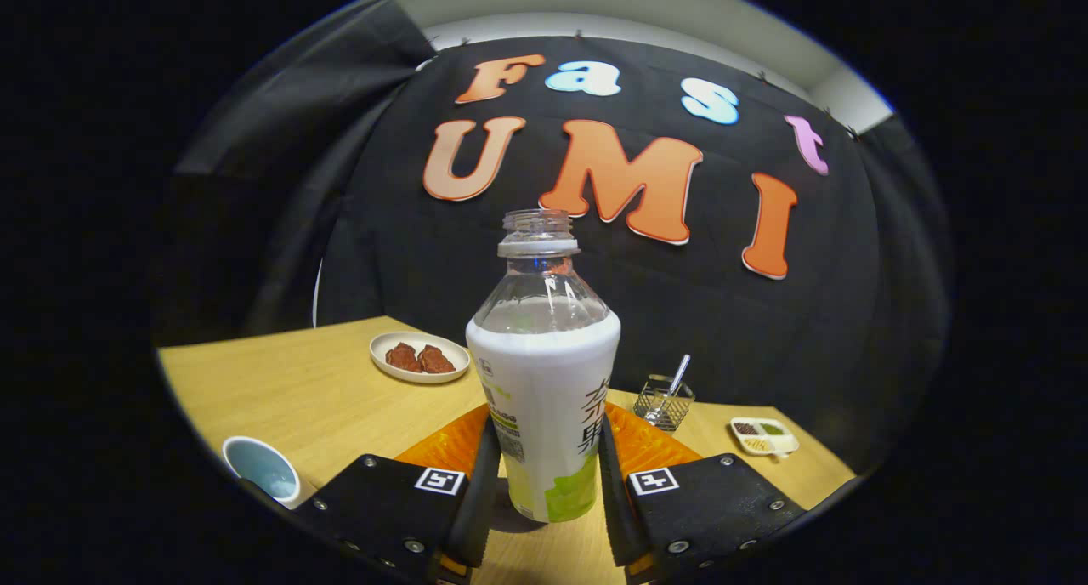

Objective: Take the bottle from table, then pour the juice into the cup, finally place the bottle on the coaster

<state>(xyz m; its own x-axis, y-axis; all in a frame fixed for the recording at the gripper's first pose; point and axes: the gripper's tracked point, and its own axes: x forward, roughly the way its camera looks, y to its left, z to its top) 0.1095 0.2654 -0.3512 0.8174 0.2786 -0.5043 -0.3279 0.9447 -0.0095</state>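
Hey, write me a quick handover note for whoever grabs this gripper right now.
Gripper: fingers either side of the uncapped clear plastic bottle with the white-and-green label; firm contact not certain.
Bottle: upright on the wooden table, orange coaster just behind it.
White cup with pale blue inside: left of the fingers.
Done: approach.
Left: grip, lift, pour, set bottle on coaster.

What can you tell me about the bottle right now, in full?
The bottle is clear plastic with its cap off and a bare threaded neck and collar ring. A white sleeve label with green patches wraps the body, while the shoulder above it is see-through. It stands upright between the fingers of the claw, which close against both its sides. Its base looks near the wooden table, casting a shadow there; contact is unclear. The orange coaster lies just behind it.
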